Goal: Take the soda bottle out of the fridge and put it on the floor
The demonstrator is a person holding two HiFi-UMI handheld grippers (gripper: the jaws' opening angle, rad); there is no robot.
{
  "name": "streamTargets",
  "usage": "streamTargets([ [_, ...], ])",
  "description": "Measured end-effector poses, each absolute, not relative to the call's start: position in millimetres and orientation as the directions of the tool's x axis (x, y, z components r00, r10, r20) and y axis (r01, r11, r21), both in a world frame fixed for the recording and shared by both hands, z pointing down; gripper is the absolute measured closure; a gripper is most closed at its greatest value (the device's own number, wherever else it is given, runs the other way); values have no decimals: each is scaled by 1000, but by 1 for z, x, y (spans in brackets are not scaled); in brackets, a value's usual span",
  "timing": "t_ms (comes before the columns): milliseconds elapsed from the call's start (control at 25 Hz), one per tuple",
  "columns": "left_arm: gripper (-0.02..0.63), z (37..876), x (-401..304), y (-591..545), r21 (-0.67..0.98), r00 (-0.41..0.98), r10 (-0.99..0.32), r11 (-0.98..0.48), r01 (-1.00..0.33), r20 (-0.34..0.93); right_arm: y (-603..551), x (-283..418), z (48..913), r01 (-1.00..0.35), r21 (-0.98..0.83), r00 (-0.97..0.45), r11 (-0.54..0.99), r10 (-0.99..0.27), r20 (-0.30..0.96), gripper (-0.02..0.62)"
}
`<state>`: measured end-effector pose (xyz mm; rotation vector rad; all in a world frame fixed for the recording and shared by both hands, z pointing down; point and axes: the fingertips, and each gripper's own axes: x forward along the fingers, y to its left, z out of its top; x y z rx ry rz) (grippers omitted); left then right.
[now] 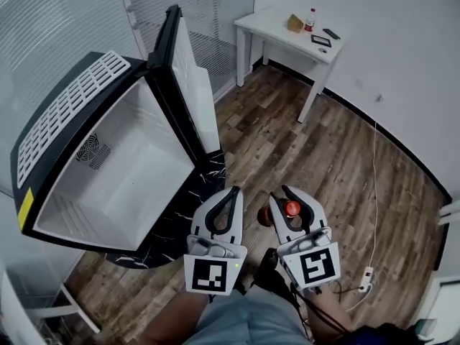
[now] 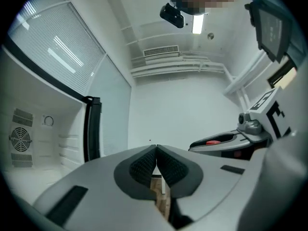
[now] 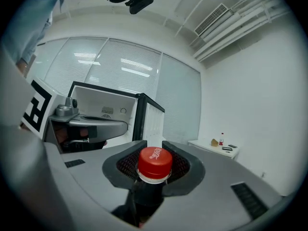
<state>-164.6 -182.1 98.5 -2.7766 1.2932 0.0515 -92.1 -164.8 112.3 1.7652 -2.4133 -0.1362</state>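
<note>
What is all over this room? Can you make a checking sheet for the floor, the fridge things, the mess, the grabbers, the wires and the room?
Surface: wooden floor, bare below the grippers.
Job's things: soda bottle with a red cap, out of the fridge and not yet set down; fridge stands with its door open, and the part that shows looks bare.
Clutter: white table in the far corner with a small bottle and a few small items.
Grippers: right gripper shut on the soda bottle's neck; left gripper shut, empty.
Cables: white cable running to a power strip.
Surroundings: white walls, window blinds.
</note>
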Motion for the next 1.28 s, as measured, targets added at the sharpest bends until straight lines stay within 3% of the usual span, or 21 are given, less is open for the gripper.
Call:
streamTargets([
  [640, 589, 106, 58, -77, -47, 889, -458, -888, -458, -22, -29, 107, 121, -986, 150, 85, -74, -994, 74, 486],
  [1280, 589, 160, 159, -18, -19, 957, -284, -959, -284, 62, 46, 210, 182, -951, 99, 305, -292, -939, 158, 486],
])
